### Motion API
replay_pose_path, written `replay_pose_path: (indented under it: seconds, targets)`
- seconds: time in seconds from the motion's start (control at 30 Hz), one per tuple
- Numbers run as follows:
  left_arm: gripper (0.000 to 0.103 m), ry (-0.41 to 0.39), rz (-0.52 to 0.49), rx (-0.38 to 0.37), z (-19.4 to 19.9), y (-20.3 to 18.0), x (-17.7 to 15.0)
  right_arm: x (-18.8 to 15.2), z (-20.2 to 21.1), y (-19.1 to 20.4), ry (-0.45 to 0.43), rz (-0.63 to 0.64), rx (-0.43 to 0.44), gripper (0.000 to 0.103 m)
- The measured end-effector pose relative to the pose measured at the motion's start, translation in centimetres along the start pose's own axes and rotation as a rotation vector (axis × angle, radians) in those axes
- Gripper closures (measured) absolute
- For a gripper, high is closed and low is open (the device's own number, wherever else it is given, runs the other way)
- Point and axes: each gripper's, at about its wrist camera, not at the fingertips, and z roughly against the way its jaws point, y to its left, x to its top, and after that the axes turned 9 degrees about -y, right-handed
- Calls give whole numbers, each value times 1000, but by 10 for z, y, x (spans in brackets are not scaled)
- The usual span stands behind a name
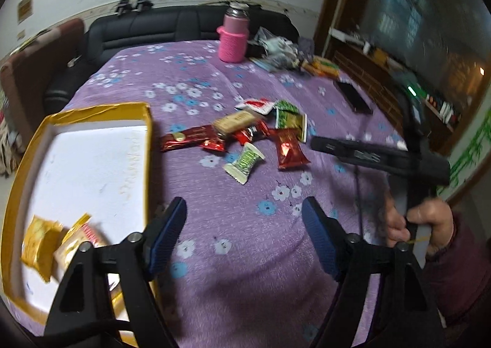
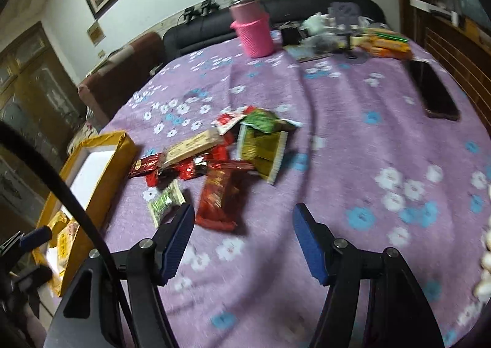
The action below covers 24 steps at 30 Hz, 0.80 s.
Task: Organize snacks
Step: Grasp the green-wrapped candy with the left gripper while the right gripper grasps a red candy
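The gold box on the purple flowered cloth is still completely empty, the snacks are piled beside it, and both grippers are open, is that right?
Not quite. The gold box is not empty: the left wrist view shows two yellow snack packets already lying in its near corner. The rest holds: the snack pile lies beside it on the purple cloth, and the left gripper and right gripper are both open.

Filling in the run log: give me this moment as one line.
left gripper: open, empty | right gripper: open, empty | gold box: two packets inside | snack pile: loose on purple cloth
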Motion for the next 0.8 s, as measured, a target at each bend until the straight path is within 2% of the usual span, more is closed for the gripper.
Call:
replay_pose_path:
  seconds: [0.1, 0.2, 0.27, 0.3, 0.33, 0.6, 0.73, 0.8]
  targets:
    - [37, 35, -49, -8, -19, -9, 2, 3, -25, 16, 17, 49, -25, 37]
    - [37, 54, -89, -1, -34, -14, 8, 3, -43, 22, 35, 73, -47, 40]
    - [37, 65, -109, -6, -47, -17, 14, 2, -51, 20, 52, 63, -33, 63]
    - [37, 75, -115, -7, -55, -18, 17, 2, -55, 18, 63, 52, -13, 71]
    - [37, 82, -122, -11, -62, -19, 19, 2, -55, 15, 59, 41, -6, 73]
    - [52, 169, -174, -11, -123, -24, 29, 3, -48, -5, 34, -36, 41, 75]
    - [54, 213, -184, 4, -141, -23, 25, 4, -48, -12, 40, -64, 63, 75]
    - [63, 220, -188, 10, -146, -23, 22, 4, -48, -11, 42, -62, 65, 75]
